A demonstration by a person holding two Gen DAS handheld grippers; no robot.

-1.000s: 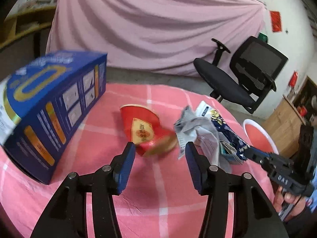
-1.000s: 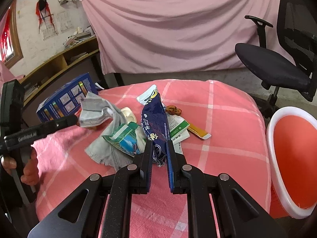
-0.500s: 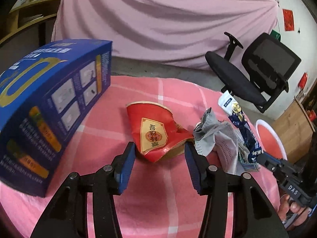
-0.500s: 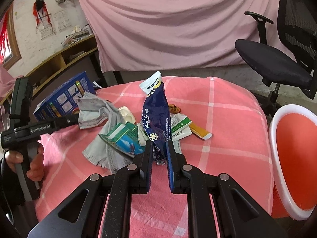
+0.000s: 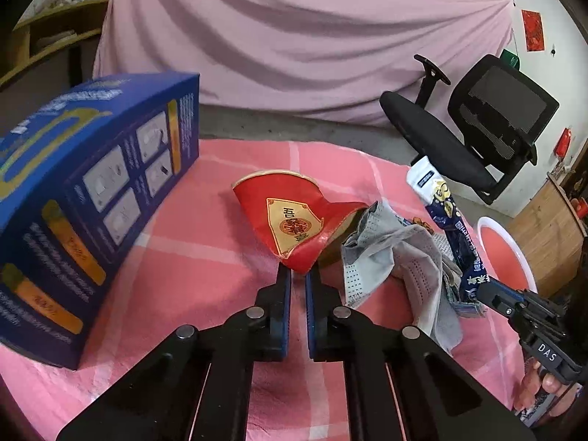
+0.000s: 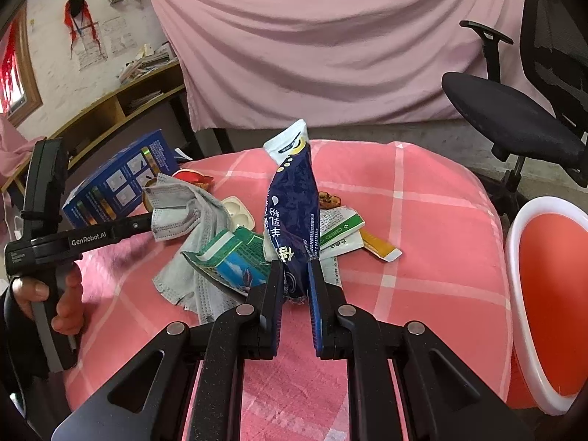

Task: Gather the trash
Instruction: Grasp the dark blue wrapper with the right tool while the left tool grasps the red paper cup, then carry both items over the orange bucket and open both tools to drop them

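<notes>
A crushed red paper cup (image 5: 290,220) lies on its side on the pink checked tablecloth (image 5: 205,294). My left gripper (image 5: 297,272) is closing, and its pads pinch the cup's near edge. My right gripper (image 6: 296,268) is shut on the lower end of a dark blue snack wrapper (image 6: 292,202), which stands upright above the trash pile. A grey face mask (image 5: 389,253) lies crumpled between the cup and the wrapper. A green packet (image 6: 235,261), white sachets (image 6: 338,228) and a yellow sachet (image 6: 378,246) lie around the wrapper.
A large blue box (image 5: 92,191) stands on the left of the table. An orange bin with a white rim (image 6: 514,257) sits beside the table's right edge. A black office chair (image 5: 459,139) stands behind, in front of a pink drape. A hand (image 6: 62,308) holds the left gripper's handle.
My left jaws have gone from wide apart to pinched on the red cup's edge, after closing in on it. The blue wrapper in my right gripper stands more upright.
</notes>
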